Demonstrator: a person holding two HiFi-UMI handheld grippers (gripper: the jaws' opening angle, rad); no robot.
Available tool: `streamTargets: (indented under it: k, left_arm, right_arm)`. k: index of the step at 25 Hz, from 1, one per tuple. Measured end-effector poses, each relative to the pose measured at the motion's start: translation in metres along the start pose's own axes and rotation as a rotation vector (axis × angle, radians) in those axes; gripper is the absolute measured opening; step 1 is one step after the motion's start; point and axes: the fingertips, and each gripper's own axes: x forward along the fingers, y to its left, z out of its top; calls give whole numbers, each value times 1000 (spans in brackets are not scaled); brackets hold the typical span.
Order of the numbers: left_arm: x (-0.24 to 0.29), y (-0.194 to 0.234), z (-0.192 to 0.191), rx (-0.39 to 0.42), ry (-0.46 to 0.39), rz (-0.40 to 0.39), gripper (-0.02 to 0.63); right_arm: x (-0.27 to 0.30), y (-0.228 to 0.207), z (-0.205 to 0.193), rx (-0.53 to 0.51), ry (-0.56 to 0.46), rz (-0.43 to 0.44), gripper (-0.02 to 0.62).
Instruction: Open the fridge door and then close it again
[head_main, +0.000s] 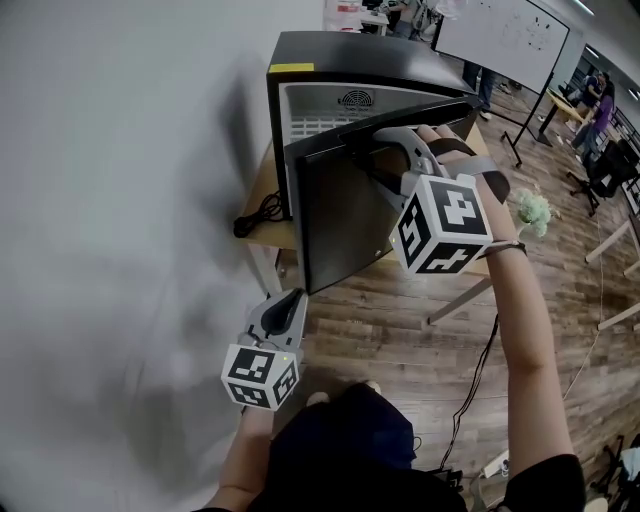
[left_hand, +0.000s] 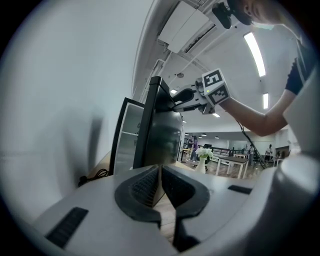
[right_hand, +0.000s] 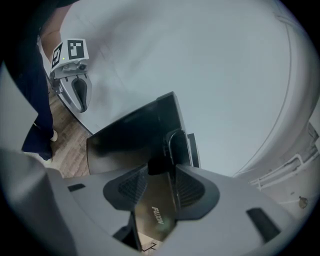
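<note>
grey right gripper (right_hand: 161, 175), black-white marker cube (head_main: 443, 222)

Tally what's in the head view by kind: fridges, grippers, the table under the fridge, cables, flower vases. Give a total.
Fridge: 1
Grippers: 2 (left gripper; right gripper, on the fridge door)
Table: 1
Cable: 1
Vase of flowers: 1
Total: 6
</note>
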Motion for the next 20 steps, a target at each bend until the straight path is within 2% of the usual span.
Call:
streamTargets:
  k: [7,20]
  left_arm:
    - [-3,-39,-8,2,-2,10,18]
    - [-6,-47,-5,-31,-9,67,18]
  right_arm:
    - [-41,17,-15,-24,-31,3,153]
    - [-50,20,-18,-65,-81,39,153]
